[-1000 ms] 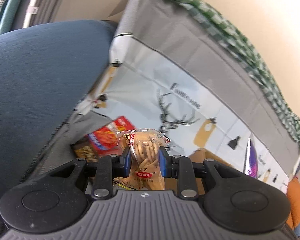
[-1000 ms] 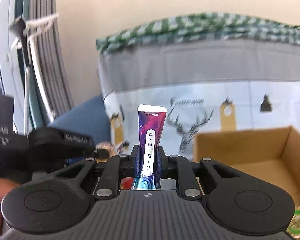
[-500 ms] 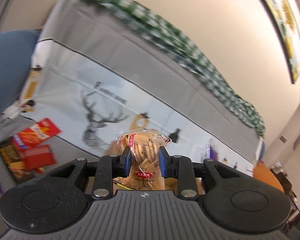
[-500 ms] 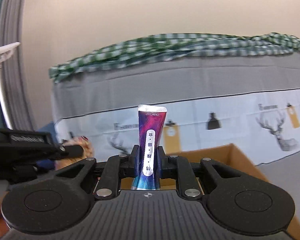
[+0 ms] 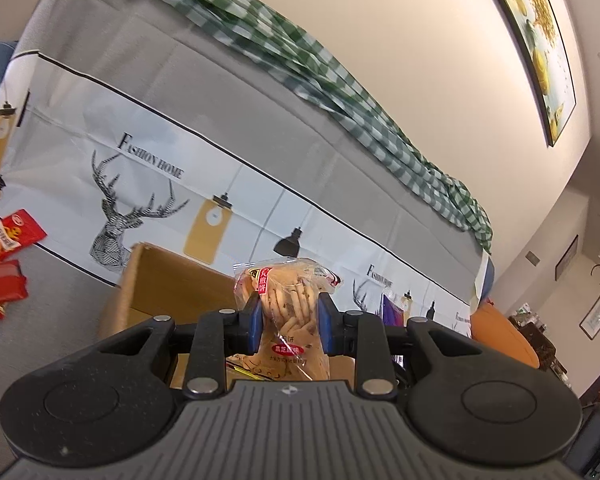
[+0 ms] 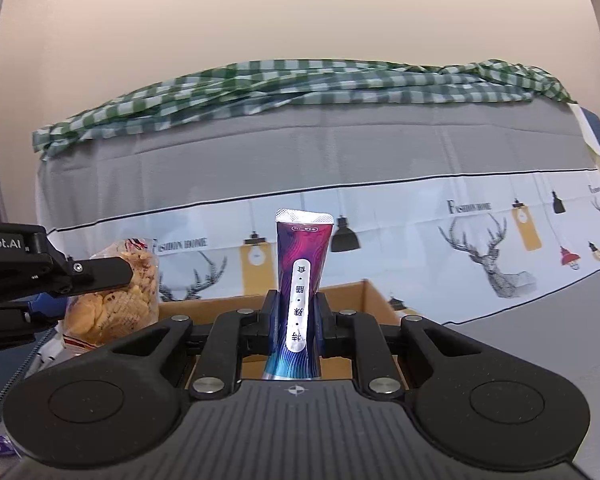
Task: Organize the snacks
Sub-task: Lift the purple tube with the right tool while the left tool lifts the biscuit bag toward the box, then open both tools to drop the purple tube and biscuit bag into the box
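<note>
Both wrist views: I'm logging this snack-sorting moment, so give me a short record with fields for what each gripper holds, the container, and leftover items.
left gripper: shut on clear bag of biscuits, held upright
right gripper: shut on purple snack pouch, held upright
container: open cardboard box just beyond both grippers, on the grey seat; contents hidden
leftover items: red snack packets on the seat, left of the box
backdrop: sofa back with deer-print cover and green checked cloth

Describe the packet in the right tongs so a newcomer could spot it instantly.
Find the grey sofa with the deer-print cover; the open cardboard box sits before it. Over the box, the right tongs clamp an upright purple-magenta packet with a white label strip, unlike the clear cracker bag beside it.
</note>
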`<action>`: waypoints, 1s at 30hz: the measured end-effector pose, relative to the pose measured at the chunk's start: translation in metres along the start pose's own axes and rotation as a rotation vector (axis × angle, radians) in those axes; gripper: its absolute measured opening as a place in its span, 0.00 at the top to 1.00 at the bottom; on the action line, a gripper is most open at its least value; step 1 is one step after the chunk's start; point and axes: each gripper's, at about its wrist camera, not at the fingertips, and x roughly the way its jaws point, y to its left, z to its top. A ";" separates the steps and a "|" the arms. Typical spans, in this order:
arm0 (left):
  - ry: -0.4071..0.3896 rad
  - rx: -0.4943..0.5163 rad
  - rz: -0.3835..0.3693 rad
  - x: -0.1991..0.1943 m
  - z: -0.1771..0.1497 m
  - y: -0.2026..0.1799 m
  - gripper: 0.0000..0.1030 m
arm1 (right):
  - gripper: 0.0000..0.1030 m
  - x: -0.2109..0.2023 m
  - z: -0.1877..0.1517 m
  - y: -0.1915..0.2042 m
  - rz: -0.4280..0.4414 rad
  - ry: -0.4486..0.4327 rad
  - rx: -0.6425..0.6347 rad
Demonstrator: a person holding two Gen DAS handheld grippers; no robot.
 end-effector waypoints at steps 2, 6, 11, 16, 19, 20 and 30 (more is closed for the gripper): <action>0.005 0.005 -0.002 0.004 -0.003 -0.003 0.71 | 0.83 0.000 -0.001 -0.007 -0.012 0.006 0.004; 0.016 0.016 -0.006 0.010 -0.008 -0.008 0.71 | 0.83 0.000 -0.001 -0.014 -0.025 0.007 0.003; 0.027 0.027 -0.013 0.016 -0.012 -0.013 0.71 | 0.83 0.000 -0.002 -0.019 -0.035 0.010 0.004; 0.033 0.029 -0.018 0.020 -0.014 -0.016 0.71 | 0.83 -0.001 -0.001 -0.021 -0.038 0.010 0.007; 0.044 0.025 -0.025 0.023 -0.014 -0.016 0.70 | 0.83 -0.001 -0.001 -0.021 -0.040 0.009 0.005; 0.049 0.020 -0.026 0.023 -0.015 -0.016 0.69 | 0.82 -0.001 -0.001 -0.021 -0.041 0.010 0.006; 0.039 -0.008 0.005 0.019 -0.010 -0.005 0.48 | 0.53 0.008 -0.002 -0.014 -0.067 0.067 0.017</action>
